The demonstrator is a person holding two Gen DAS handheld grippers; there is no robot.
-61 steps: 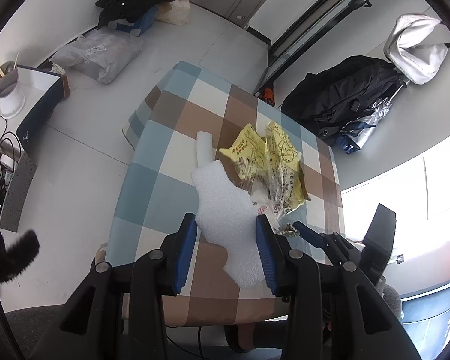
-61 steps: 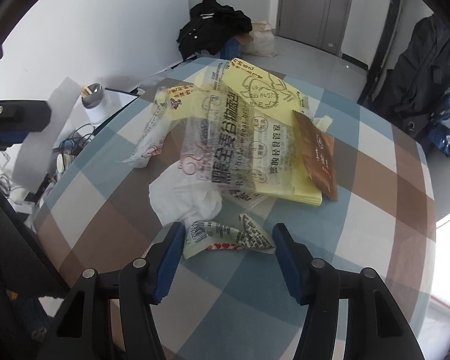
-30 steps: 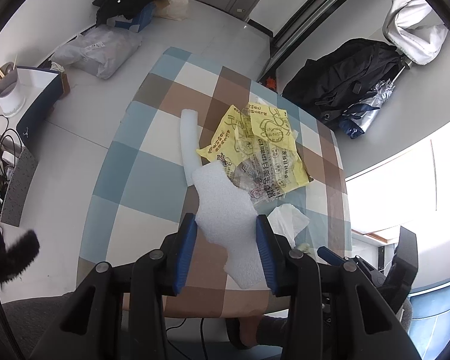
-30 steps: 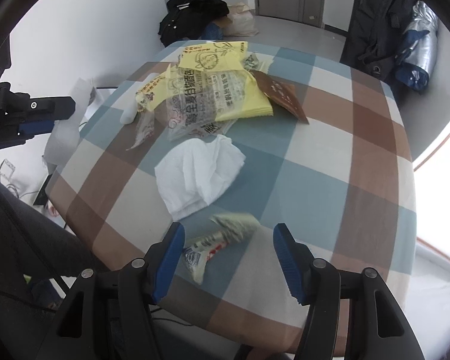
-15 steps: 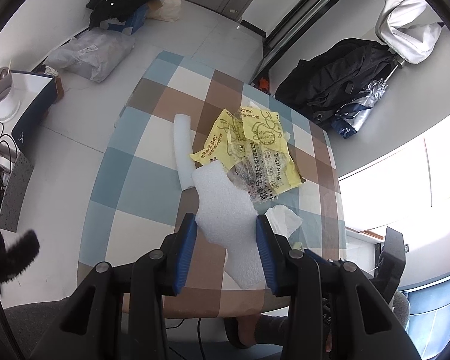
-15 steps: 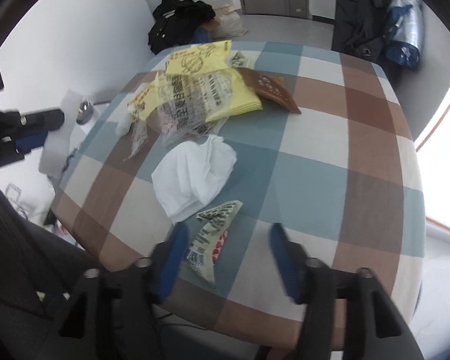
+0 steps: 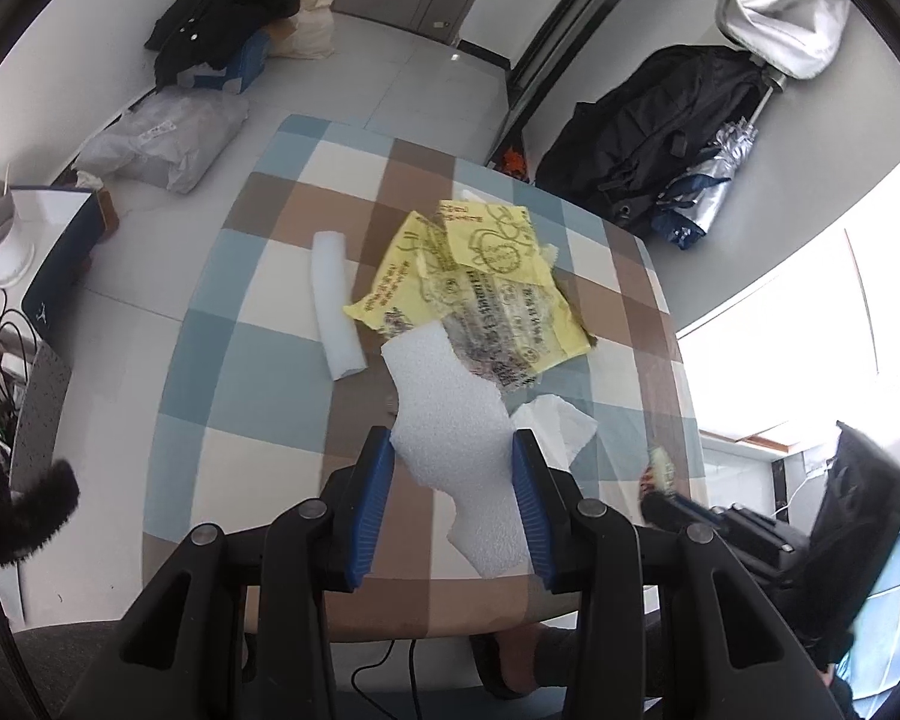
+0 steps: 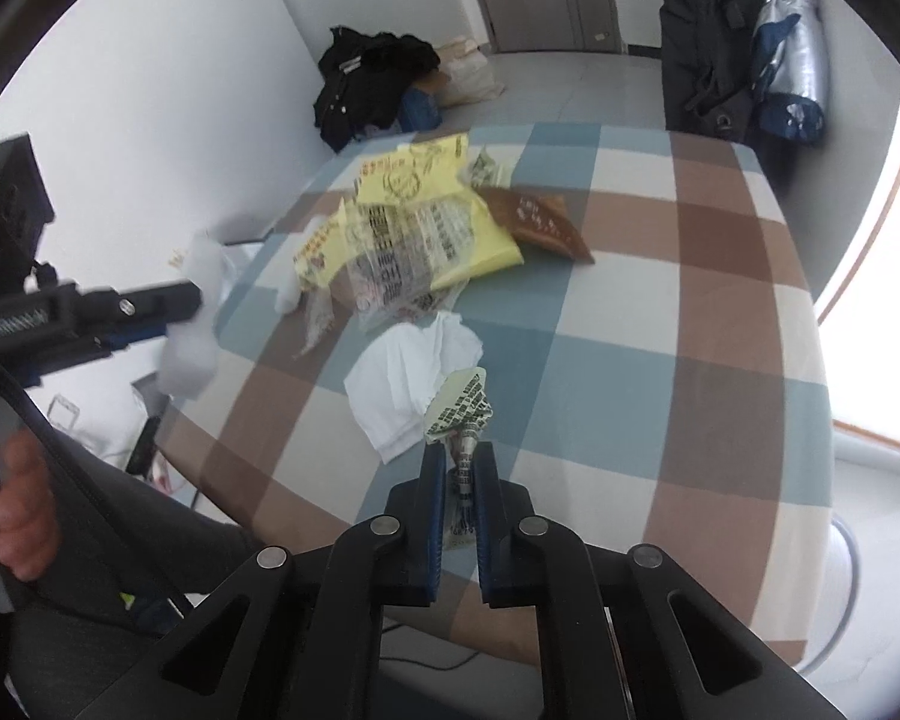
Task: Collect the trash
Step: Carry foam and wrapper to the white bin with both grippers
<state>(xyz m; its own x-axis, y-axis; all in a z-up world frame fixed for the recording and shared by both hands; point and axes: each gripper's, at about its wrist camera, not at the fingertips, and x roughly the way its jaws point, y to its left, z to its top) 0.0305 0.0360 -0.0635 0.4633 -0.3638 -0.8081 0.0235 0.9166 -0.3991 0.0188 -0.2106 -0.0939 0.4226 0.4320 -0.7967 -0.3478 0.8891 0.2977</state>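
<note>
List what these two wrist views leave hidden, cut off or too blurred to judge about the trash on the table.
- Left wrist view: the foam sheet covers part of the clear printed wrapper.
- Left wrist view: the right gripper is motion-blurred; its grasp is unreadable there.
- Right wrist view: the small wrapper has its lower end hidden between the fingers.
- Right wrist view: the brown packet is partly under the yellow bag.

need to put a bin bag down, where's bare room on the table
The tablecloth is bare across its whole window side, right of the brown packet and the white tissue. Another free strip lies left of the foam roll. The middle is crowded with yellow wrappers.
</note>
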